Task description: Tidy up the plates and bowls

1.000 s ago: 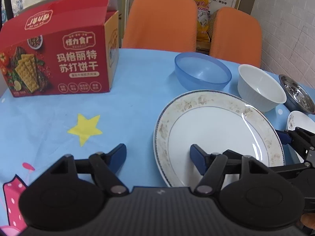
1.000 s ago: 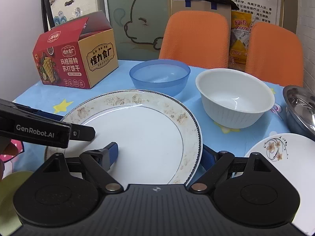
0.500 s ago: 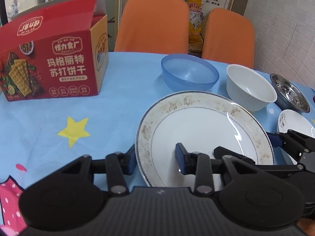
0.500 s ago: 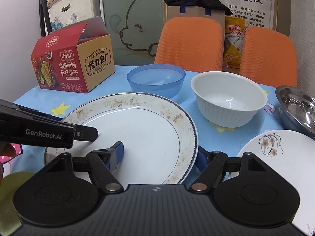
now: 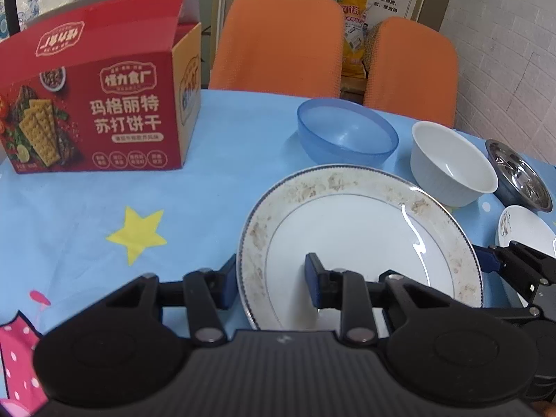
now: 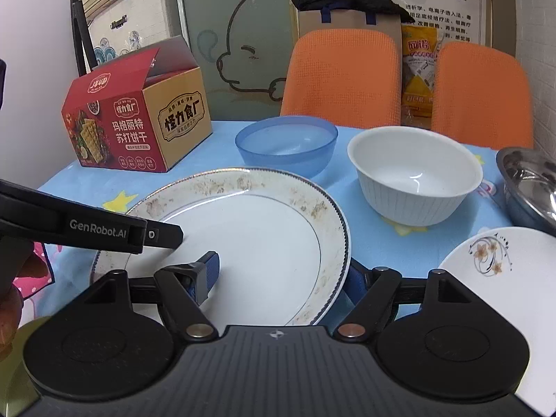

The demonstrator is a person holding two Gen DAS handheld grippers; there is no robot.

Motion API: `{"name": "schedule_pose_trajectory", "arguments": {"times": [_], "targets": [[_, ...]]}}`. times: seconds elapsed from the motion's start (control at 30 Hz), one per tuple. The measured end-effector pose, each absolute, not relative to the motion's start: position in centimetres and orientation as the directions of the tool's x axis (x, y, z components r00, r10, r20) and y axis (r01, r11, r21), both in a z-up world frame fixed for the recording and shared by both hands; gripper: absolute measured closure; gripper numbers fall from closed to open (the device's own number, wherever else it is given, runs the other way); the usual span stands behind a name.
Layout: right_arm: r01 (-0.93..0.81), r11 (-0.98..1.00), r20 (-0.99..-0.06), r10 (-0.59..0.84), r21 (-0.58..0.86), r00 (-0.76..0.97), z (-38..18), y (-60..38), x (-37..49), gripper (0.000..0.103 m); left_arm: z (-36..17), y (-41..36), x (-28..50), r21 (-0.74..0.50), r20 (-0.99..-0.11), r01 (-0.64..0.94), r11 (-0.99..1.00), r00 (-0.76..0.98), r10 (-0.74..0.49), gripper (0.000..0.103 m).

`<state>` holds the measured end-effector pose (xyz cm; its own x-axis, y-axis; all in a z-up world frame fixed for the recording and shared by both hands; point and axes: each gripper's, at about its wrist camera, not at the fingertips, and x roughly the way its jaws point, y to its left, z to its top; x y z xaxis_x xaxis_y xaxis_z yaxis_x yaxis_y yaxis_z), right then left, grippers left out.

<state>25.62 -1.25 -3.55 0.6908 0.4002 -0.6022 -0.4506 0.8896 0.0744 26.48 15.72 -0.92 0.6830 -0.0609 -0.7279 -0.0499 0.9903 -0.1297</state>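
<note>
closed in since a second ago: left gripper (image 5: 269, 283), jaws just drawn together across the near left rim of the large plate (image 5: 358, 239), one pad outside the edge, one on the plate's face, whether pressing cannot tell. straddling the plate's right rim, right gripper (image 6: 283, 276), one pad inside, one beyond the edge, clamped or loose cannot tell. resting on the blue tablecloth (image 5: 208, 187), plate between both tools. behind it blue bowl (image 5: 345, 135), white bowl (image 5: 451, 163), steel bowl (image 5: 517, 177); small flowered plate (image 6: 500, 274) at right. red cracker box (image 5: 100, 104) at far left.
</note>
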Motion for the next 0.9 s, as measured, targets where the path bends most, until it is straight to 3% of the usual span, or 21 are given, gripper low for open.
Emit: {"name": "schedule_pose_trajectory", "arguments": {"times": [0.5, 0.67, 0.9], "targets": [[-0.457, 0.889, -0.615, 0.379, 0.034, 0.692, -3.5, -0.7, 25.2, 0.0, -0.3, 15.1, 26.0, -0.119, -0.71, -0.07, 0.99, 0.703, -0.036, 0.073], [-0.454, 0.891, -0.542, 0.387, 0.012, 0.746, -0.6, -0.8, 23.8, 0.0, 3.1, 15.3, 24.3, -0.137, -0.667, -0.058, 0.989, 0.744, -0.049, 0.073], [-0.47, 0.882, -0.511, 0.416, 0.027, 0.752, 1.9, -0.9, 19.4, 0.0, 5.4, 15.0, 18.4, -0.109, -0.648, -0.064, 0.992, 0.761, -0.022, 0.073]]}}
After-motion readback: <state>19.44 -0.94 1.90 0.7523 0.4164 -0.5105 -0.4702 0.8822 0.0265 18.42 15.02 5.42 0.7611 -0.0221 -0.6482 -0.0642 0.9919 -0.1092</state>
